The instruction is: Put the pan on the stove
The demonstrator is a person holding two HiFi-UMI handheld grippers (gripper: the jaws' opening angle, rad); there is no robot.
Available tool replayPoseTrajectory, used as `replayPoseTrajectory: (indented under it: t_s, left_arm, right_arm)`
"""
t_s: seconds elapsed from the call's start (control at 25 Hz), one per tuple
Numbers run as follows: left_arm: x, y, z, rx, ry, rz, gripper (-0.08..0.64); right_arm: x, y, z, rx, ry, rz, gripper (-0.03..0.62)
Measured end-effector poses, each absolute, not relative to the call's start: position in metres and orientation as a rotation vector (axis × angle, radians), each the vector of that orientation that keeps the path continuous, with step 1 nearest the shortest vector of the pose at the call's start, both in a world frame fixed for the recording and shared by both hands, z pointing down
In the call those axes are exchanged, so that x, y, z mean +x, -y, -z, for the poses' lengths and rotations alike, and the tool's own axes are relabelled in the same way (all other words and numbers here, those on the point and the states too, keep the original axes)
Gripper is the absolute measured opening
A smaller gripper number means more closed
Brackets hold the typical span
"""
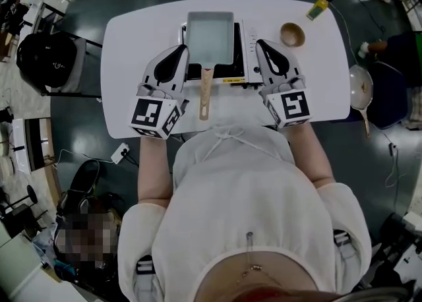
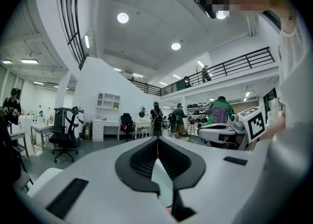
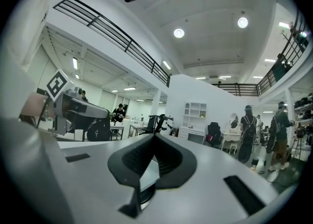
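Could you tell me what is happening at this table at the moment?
A person holds a two-jaw gripper in each hand over a white table. The rectangular pan already sits on the portable stove, its wooden handle pointing back toward the person. The left gripper and right gripper flank the pan, both shut and holding nothing. A wooden bowl stands beside the stove.
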State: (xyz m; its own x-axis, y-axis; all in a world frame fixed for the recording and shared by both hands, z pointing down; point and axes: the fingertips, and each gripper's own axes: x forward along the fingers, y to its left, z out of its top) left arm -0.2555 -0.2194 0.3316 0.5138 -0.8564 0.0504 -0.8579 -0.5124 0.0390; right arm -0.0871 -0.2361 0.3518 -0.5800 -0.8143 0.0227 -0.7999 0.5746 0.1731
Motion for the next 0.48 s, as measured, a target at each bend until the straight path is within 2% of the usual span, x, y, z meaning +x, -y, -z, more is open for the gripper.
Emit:
replayPoseTrajectory:
  t_s: [0.48]
  left_arm:
    - [-0.2488,0.2248,-0.3357,2.634,1.504,-0.028,0.023]
  right_arm:
    - [-0.0861,0.242,-0.3588,1.38,2.672,0.224,0.002]
